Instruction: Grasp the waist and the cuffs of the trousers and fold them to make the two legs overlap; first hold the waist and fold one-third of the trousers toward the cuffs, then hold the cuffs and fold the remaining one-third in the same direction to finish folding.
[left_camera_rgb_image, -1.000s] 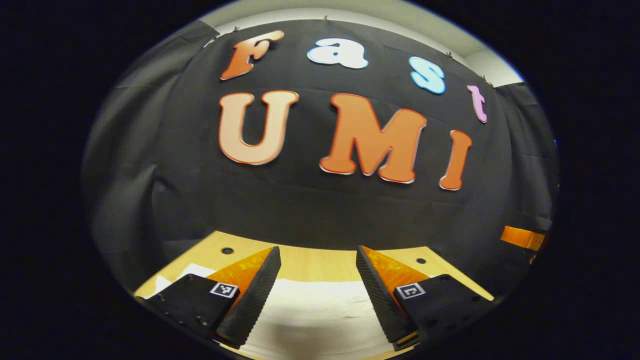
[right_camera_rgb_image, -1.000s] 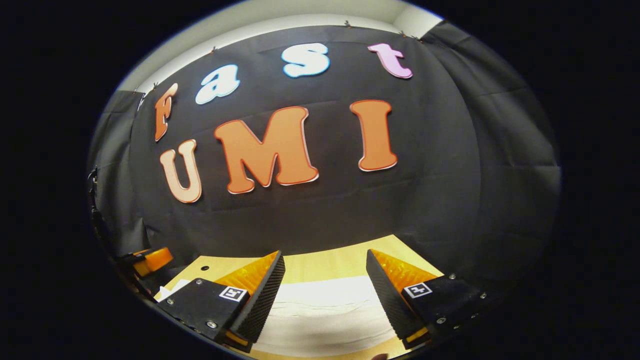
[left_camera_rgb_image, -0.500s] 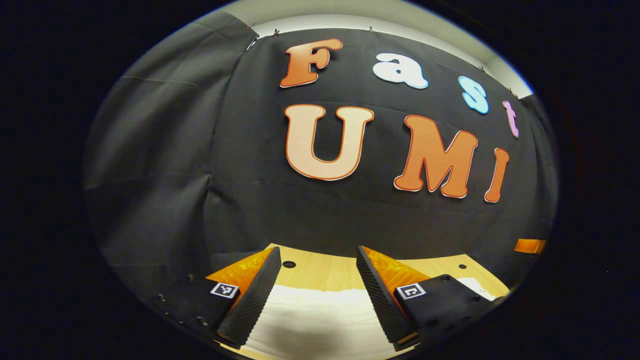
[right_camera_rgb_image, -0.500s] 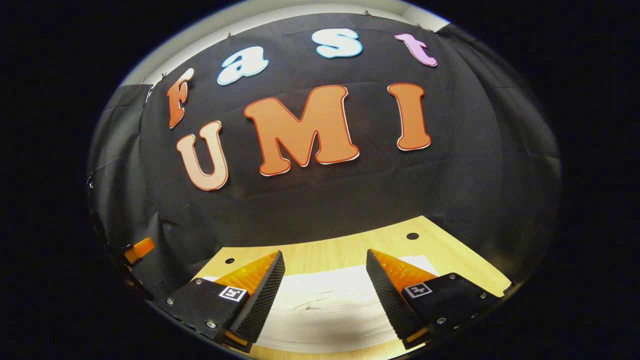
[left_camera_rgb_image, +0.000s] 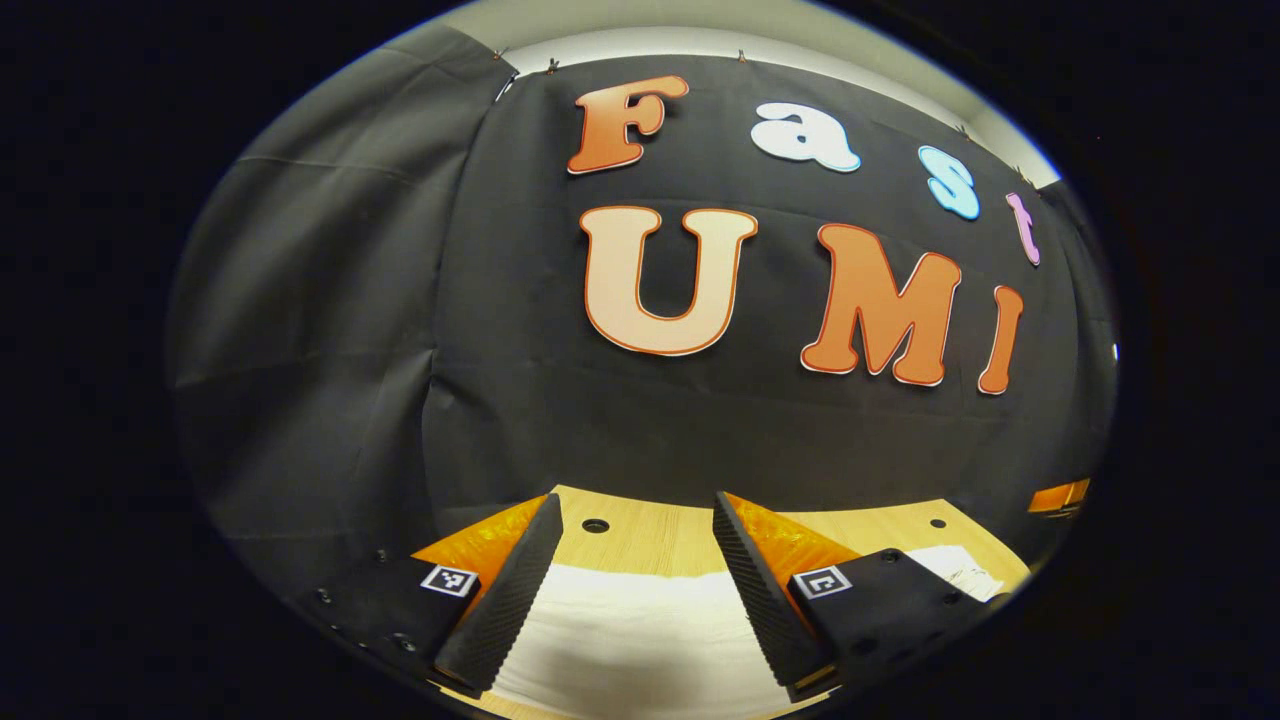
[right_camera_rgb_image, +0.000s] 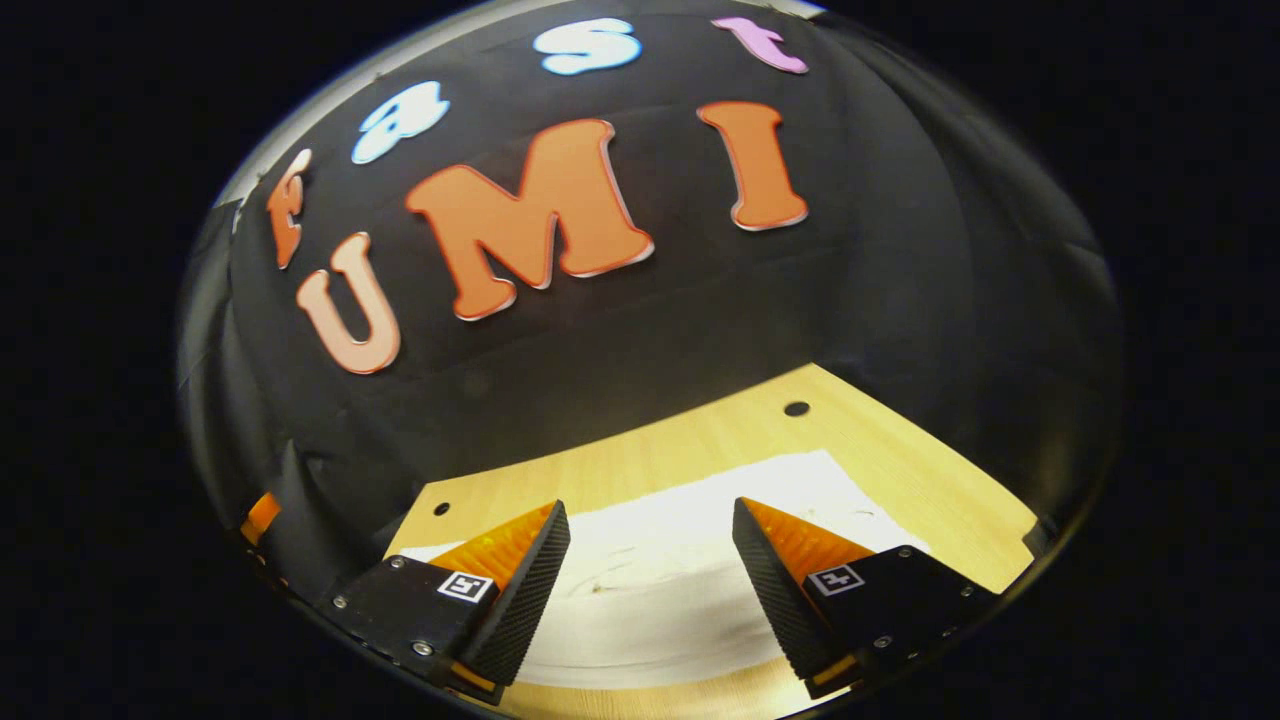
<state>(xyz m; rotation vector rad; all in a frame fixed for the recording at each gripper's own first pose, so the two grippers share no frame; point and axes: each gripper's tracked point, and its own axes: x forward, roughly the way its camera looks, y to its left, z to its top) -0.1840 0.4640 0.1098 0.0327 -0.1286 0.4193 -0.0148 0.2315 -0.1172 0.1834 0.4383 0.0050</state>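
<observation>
White trousers (left_camera_rgb_image: 630, 630) lie flat on a light wooden table (left_camera_rgb_image: 650, 535); in the left gripper view the cloth spreads below and between my left gripper (left_camera_rgb_image: 636, 520), which stands open above it with nothing held. In the right gripper view the same white trousers (right_camera_rgb_image: 660, 590) stretch across the table (right_camera_rgb_image: 900, 480), and my right gripper (right_camera_rgb_image: 650, 525) hangs open over the cloth, holding nothing. Which end of the trousers lies under each gripper cannot be told. The other gripper (left_camera_rgb_image: 1058, 495) peeks in at the right edge of the left gripper view.
The table has small round holes (right_camera_rgb_image: 797, 408) near its far edge, which meets the black cloth wall (left_camera_rgb_image: 700, 430). A strip of bare wood (right_camera_rgb_image: 700, 450) runs between the trousers and the wall. A second hole (left_camera_rgb_image: 595, 525) sits ahead of the left gripper.
The left gripper view swung toward the table's left end, then nearly settled. The right gripper view tilted downward and rolled, bringing more table and trousers into sight. Both grippers stayed open.
</observation>
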